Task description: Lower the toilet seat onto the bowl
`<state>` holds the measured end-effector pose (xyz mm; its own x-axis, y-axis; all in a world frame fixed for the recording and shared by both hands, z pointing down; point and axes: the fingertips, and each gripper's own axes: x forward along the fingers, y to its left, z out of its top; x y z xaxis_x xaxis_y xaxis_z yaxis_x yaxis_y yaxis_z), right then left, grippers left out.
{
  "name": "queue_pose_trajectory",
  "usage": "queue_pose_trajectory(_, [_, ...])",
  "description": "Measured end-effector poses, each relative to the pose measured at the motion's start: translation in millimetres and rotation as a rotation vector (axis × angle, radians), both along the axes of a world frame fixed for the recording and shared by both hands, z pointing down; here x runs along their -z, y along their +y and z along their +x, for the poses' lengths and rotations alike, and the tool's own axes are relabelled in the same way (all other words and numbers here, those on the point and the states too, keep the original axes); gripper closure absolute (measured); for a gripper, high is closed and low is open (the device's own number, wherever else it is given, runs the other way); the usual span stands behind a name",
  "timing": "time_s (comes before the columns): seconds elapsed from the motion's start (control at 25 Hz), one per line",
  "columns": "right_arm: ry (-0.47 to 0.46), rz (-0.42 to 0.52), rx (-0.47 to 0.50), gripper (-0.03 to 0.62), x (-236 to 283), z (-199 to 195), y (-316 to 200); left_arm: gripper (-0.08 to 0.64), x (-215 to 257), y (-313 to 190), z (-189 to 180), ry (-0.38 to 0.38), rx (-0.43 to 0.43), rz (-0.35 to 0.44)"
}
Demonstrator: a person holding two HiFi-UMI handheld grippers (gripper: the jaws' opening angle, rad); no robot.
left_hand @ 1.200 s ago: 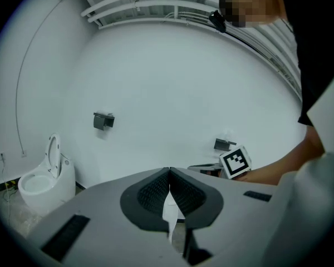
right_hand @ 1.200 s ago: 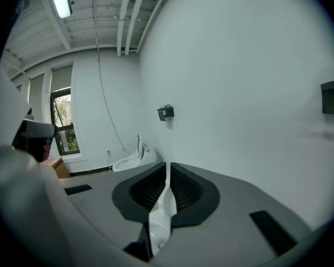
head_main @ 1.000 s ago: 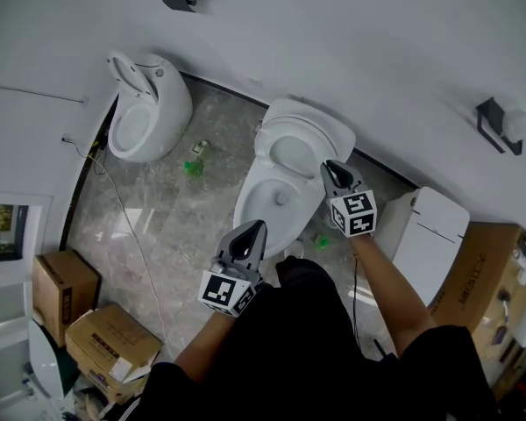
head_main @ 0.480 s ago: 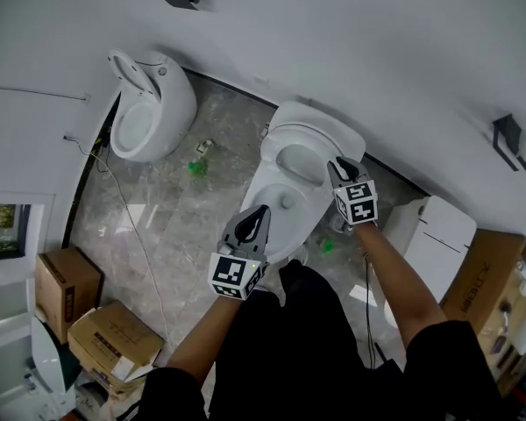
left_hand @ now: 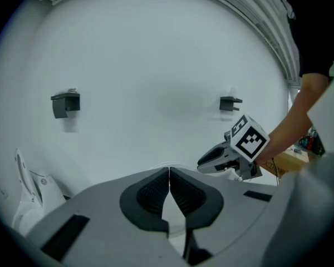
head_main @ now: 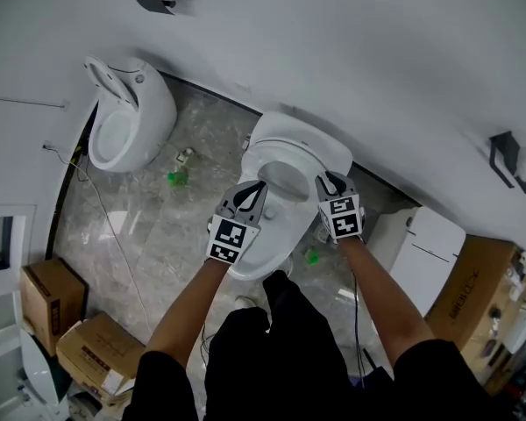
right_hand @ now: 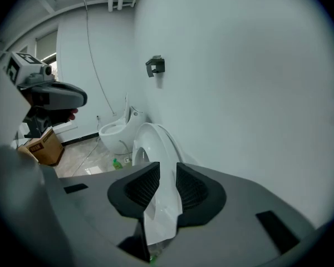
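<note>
White-walled bathroom, marble floor [head_main: 140, 235], head view: left gripper [head_main: 258, 185] and right gripper [head_main: 326, 179] hovering over the bowl [head_main: 263, 254], left gripper view: jaws sitting closed on nothing, right gripper view: jaws opening, upright toilet seat [right_hand: 156, 149] standing between them.

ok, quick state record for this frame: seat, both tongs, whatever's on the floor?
seat: toilet seat raised, standing close to the wall, not yet on the bowl
right: right tongs opening, seat edge between them
left: left tongs shut, empty, above the bowl
floor: green bottle, second toilet, cardboard boxes
</note>
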<state>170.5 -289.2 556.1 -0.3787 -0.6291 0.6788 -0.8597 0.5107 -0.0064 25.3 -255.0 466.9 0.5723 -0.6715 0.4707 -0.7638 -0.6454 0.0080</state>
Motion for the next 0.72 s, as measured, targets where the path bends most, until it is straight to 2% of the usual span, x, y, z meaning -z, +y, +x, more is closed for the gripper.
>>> queue_pose_trajectory(0.2, [0.016, 0.020, 0.018, 0.486, -1, -2, -10, 0.546, -18, -37, 8, 0.038, 0.015, -0.027])
queue_pose_trajectory(0.36, [0.012, -0.006, 0.017, 0.486, -2, -2, -14, 0.540, -41, -57, 12, -0.014, -0.010, -0.056])
queue_pose_trajectory(0.52, [0.006, -0.029, 0.013, 0.472, -9, 1, -14, 0.459, -64, -74, 18, -0.064, -0.033, -0.098])
queue_pose_trajectory(0.72, [0.020, -0.029, 0.006, 0.472, -21, 0, -14, 0.431, -90, -90, 27, -0.156, -0.097, -0.146])
